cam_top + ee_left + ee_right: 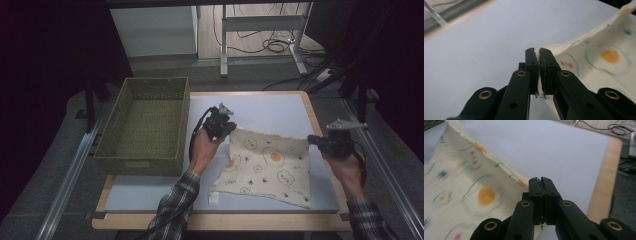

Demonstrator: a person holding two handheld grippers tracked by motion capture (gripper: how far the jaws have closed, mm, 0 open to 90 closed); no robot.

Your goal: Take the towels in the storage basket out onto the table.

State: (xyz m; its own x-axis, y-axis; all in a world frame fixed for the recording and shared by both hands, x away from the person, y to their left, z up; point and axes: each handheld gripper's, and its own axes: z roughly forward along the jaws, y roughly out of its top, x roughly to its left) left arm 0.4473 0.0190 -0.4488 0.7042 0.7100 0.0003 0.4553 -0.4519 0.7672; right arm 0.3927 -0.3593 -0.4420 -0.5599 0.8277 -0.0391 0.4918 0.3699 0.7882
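high view: left gripper (226, 126) and right gripper (314, 140) each pinch a far corner of the cloth (267, 167).

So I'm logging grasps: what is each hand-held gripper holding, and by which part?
Both pinch the printed cloth: left hand-held gripper and right hand-held gripper each hold a far corner.

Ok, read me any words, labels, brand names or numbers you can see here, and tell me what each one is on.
None can be read.
Cloth: printed pictures and shapes, no letters.
Small white tag at the cloth's near corner: too small to read.
Green basket: a plate on its front wall, too small to read.
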